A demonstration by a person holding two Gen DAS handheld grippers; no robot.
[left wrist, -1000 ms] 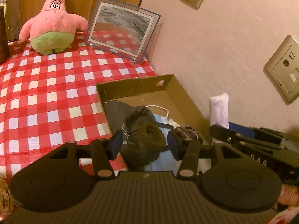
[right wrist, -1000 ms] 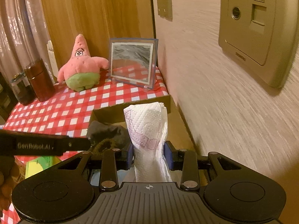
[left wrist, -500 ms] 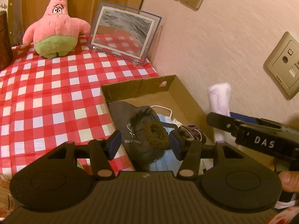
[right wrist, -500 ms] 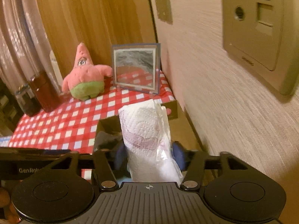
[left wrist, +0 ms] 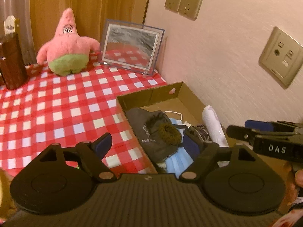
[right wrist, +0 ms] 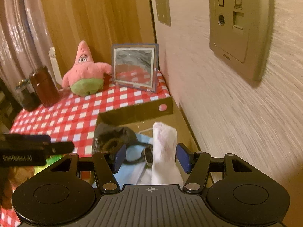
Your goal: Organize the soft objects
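The right hand-held gripper (right wrist: 151,158) has just been opening: a second ago its blue pads pinched the folded white paper towel (right wrist: 164,151), and now both pads stand clear of it, so the towel is released between the spread jaws. The left hand-held gripper (left wrist: 146,144) has likewise just been opening and now gapes wide with nothing in it, above the near edge of the cardboard box (left wrist: 151,94). I judge the towel is being dropped into the box, beside the dark cap (left wrist: 151,130) and blue face mask (left wrist: 176,160) already inside. The towel stands roughly upright at the box's wall side, its long axis running from the gripper up and away, its tip leaning slightly toward the wall
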